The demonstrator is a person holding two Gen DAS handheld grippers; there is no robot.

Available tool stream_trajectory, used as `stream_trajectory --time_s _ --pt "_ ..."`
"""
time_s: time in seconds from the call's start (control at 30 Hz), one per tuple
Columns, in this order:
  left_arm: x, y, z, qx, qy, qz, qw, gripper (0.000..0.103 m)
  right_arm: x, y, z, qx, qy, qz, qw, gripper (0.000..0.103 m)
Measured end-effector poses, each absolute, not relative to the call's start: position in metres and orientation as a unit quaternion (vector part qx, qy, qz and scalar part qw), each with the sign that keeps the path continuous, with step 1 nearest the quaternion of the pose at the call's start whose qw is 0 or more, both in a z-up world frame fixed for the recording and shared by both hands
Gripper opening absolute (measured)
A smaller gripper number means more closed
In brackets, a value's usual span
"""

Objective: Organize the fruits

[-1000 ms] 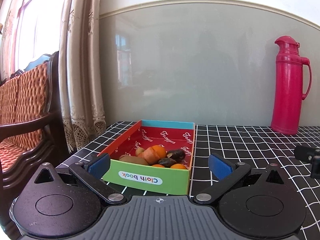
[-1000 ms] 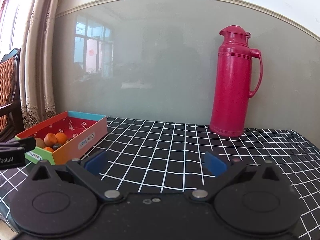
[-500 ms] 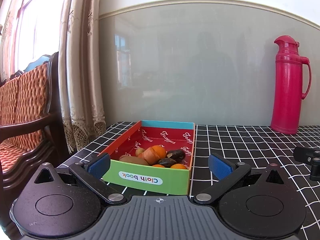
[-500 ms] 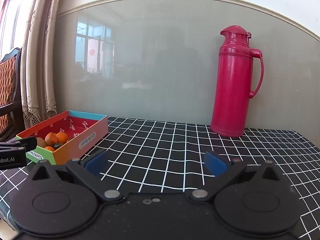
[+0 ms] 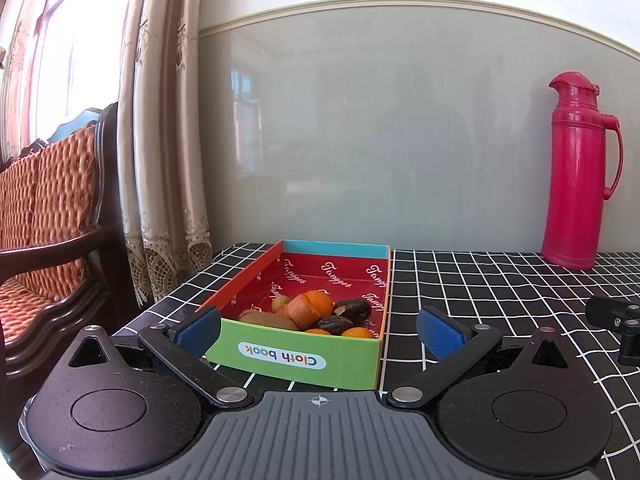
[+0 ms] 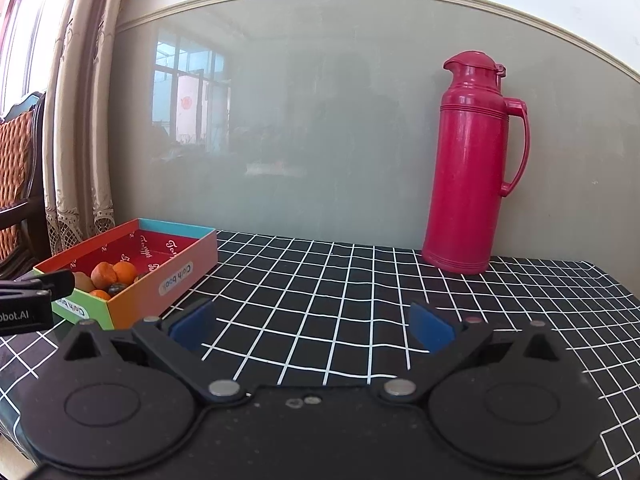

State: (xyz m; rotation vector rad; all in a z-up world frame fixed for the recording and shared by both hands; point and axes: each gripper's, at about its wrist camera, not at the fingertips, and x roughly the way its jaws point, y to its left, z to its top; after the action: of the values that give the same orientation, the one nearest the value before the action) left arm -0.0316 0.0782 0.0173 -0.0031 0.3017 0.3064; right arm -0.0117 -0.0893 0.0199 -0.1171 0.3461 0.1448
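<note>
A paper box (image 5: 304, 356) sits on the worktop (image 5: 480, 300), which has a black cloth with white squares. The box has a green near wall, a blue far wall and a red inside. On the green wall are the words "Cloth book", upside down. The box is near the left edge of the worktop.

The fruits (image 5: 316, 314) lie in a small heap at the near end of the box. Some are orange and round, some are dark and shiny, and one is long and brown. They touch each other. The far half of the box is bare.

The left gripper (image 5: 318, 334) is low and just in front of the box. Its fingers (image 5: 199, 334) are spread wide, one at each side of the green wall, and they hold nothing. I cannot tell if the left finger touches the box.

The right gripper (image 6: 312, 324) is to the right of the box, over bare cloth. Its fingers (image 6: 430, 328) are spread wide too and hold nothing.

A tall pink flask (image 6: 472, 168) with a handle stands upright at the far right, next to the grey wall. It is well apart from the box.

A curtain (image 5: 160, 140) hangs at the far left. A wooden chair (image 5: 48, 208) with an orange cushion stands left of the worktop.
</note>
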Motion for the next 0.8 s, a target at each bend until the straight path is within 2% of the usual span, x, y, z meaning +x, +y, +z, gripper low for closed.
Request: stream_trajectory --time_s 0.8 --pt "-0.0314 0.0774 0.0168 -0.001 0.151 0.152 0.977 0.103 -0.0108 -0.0904 0.0184 -0.06 0.173 0.077 0.98 0.103"
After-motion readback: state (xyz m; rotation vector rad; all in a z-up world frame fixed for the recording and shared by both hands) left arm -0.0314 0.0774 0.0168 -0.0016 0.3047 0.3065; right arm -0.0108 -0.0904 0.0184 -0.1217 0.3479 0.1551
